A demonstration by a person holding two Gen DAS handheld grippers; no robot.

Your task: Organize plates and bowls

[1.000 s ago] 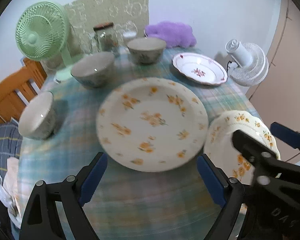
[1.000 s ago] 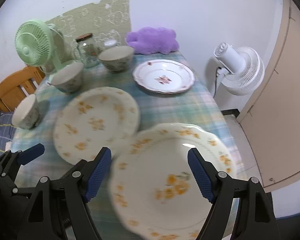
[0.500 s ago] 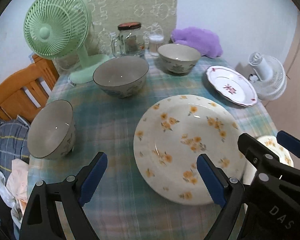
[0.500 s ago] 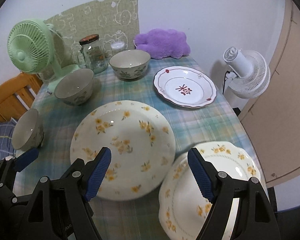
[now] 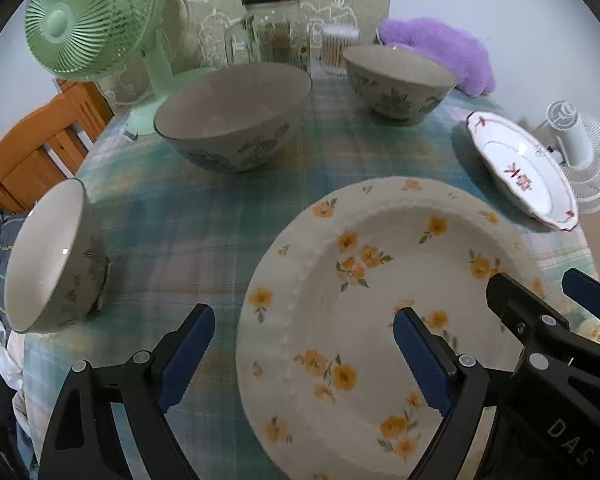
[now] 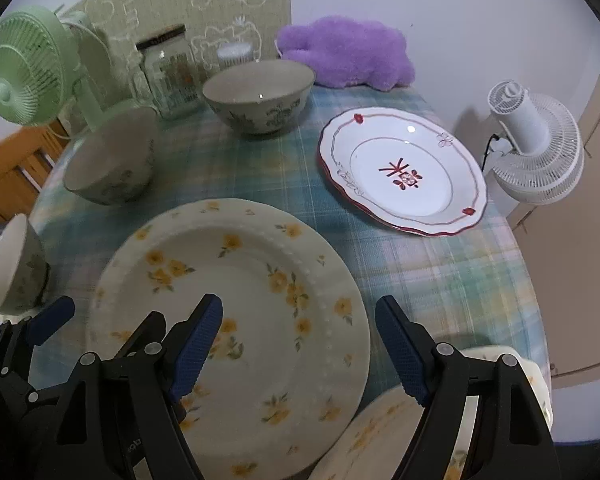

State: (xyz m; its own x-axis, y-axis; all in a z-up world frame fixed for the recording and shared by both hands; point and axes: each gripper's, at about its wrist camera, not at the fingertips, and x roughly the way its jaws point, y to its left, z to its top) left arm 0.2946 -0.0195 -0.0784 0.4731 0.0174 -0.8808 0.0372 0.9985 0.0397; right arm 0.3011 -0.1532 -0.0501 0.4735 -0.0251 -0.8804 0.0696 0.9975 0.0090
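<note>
Left wrist view: left tongs (image 5: 304, 352) stand wide apart, empty, above the near rim of the floral plate (image 5: 364, 320). Right tongs (image 6: 298, 344) likewise wide apart, empty, over that plate's right edge. The plate lies on the checked counter (image 6: 440, 272) with three bowls (image 5: 236, 112) and a red-trimmed plate (image 6: 404, 172); a green fan (image 5: 88, 20) stands behind.

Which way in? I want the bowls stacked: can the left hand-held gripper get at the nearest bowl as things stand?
Probably yes. The left hand-held gripper is open and empty, and only bare tablecloth lies between it and the nearest bowl. The flowered plate sits off to the other side.
</note>
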